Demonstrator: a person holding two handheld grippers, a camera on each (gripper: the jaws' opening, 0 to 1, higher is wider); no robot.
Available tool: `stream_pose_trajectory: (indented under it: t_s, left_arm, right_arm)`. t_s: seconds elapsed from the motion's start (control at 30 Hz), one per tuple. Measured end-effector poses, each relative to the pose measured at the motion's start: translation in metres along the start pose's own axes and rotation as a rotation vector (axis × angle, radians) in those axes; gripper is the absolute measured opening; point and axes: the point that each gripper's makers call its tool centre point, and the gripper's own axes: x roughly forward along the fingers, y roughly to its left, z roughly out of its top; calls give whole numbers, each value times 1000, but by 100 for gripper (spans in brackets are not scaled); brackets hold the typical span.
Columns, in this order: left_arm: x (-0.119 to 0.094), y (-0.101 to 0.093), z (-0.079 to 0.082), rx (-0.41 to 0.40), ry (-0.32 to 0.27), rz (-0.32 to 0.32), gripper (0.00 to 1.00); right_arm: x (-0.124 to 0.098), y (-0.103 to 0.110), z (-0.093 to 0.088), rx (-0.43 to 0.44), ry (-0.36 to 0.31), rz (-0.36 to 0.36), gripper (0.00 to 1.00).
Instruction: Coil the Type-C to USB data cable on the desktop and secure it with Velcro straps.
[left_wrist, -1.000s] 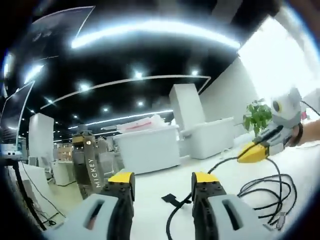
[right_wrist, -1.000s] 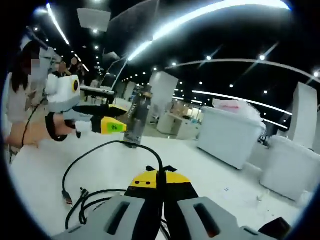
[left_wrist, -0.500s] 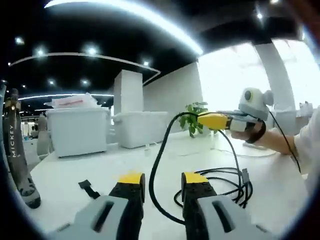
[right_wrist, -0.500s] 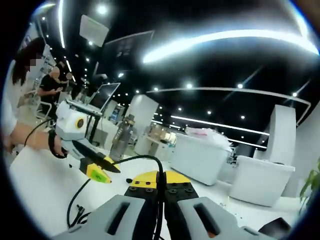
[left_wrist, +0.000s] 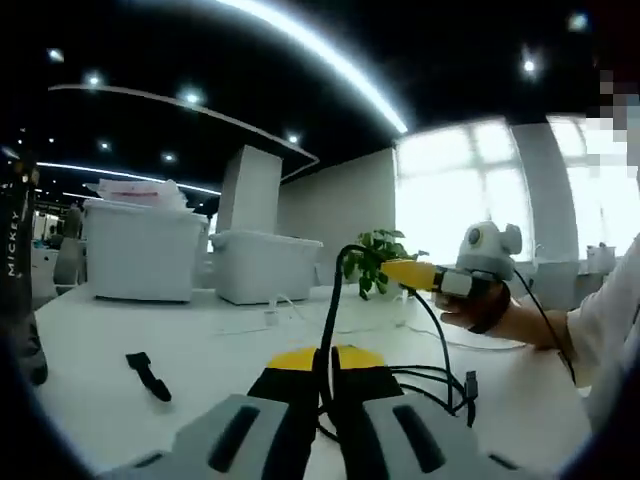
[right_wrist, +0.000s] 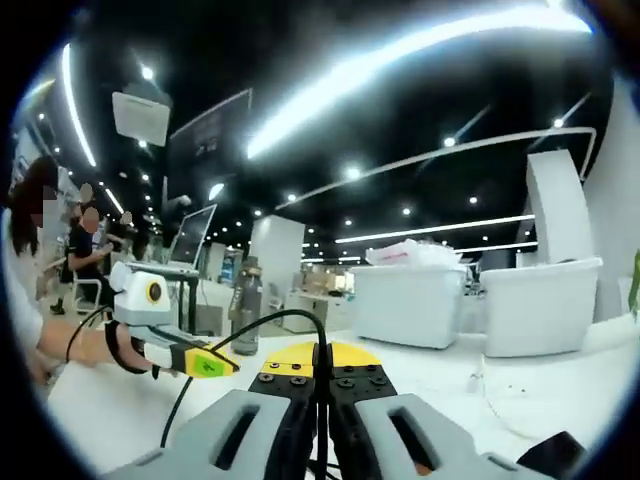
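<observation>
Now both tools are pinched shut on the black cable, which arcs from left tool to right tool, remaining loops apparently lying on the desk rightward.

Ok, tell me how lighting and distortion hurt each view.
Left gripper view: the windows blow out to white, and the fisheye bends the ceiling light strip. Right gripper view: the ceiling light strip glares and smears into a curve, while the dark ceiling loses detail.
</observation>
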Motion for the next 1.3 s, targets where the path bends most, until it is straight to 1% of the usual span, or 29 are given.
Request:
stream_pose_trajectory:
  t_s: [0.07, 0.1, 0.13, 0.17, 0.23, 0.33, 0.37, 0.4, 0.47, 0.53, 0.6, 0.67, 0.77, 0.83, 0.9, 0.93, 0.97, 1.03, 1.07, 1.1, 1.13, 1.17, 1.2, 1.23, 1.27, 1.3]
  left_arm:
    - [3, 0, -1, 39, 6, 17, 5]
    - [3, 5, 3, 70, -9, 51, 4]
    - [2, 6, 7, 88, -23, 63, 4]
    - [0, 9, 14, 80, -44, 72, 4]
    - [-5, 15, 25, 51, -94, 95, 4]
    - [-13, 27, 36, 44, -133, 147, 4]
    - [-14, 29, 38, 35, -144, 152, 4]
    - [-15, 30, 42, 3, -165, 153, 4]
    - [-17, 33, 45, -37, -183, 159, 4]
    - [-17, 37, 45, -54, -187, 167, 4]
    - [-15, 40, 46, -93, -204, 184, 4]
    - [-13, 38, 49, -138, -228, 180, 4]
    - [-7, 35, 52, -174, -251, 178, 3]
    - [-5, 34, 52, -171, -252, 195, 3]
    - [-6, 39, 50, -107, -233, 240, 3]
    - [-6, 41, 50, -92, -233, 252, 3]
    - [-6, 39, 51, -105, -236, 244, 3]
    - [-6, 42, 51, -122, -241, 252, 3]
    - [-4, 43, 50, -123, -240, 260, 3]
    - [-4, 44, 50, -124, -239, 266, 3]
    - [-3, 44, 51, -129, -242, 268, 3]
    - [-3, 43, 53, -136, -247, 269, 3]
    - [-2, 43, 54, -143, -251, 271, 4]
    - [-2, 43, 57, -163, -265, 278, 4]
    - [0, 42, 61, -202, -298, 284, 3]
    - [1, 40, 63, -217, -309, 285, 3]
  right_arm:
    - [0, 0, -1, 14, -2, -4, 2]
    - [0, -1, -2, 11, 0, -10, 2]
    - [0, -2, -3, 3, 4, -18, 2]
    - [0, -2, -4, 3, 5, -17, 2]
    - [1, 1, -6, 30, 14, -8, 2]
    - [2, 11, -8, 55, 20, 25, 3]
    - [2, 14, -9, 71, 27, 36, 3]
    - [3, 18, -13, 107, 43, 44, 3]
    - [4, 20, -20, 166, 61, 42, 3]
    - [5, 22, -31, 204, 94, 56, 3]
    - [7, 24, -38, 198, 114, 62, 3]
    - [9, 27, -47, 190, 145, 61, 4]
    - [10, 32, -52, 187, 159, 70, 5]
    - [9, 33, -52, 191, 164, 75, 5]
    - [8, 34, -51, 235, 175, 92, 6]
    - [7, 38, -51, 268, 191, 113, 8]
    - [7, 41, -50, 300, 199, 135, 14]
    - [7, 51, -51, 350, 228, 179, 24]
    - [7, 51, -51, 353, 230, 182, 28]
    - [8, 52, -51, 346, 227, 180, 30]
    - [7, 54, -52, 320, 238, 183, 31]
    - [6, 52, -54, 252, 249, 176, 31]
    - [6, 51, -54, 221, 253, 172, 30]
    - [6, 53, -53, 184, 250, 185, 30]
    - [6, 57, -52, 191, 240, 196, 31]
    - [6, 58, -53, 199, 246, 198, 31]
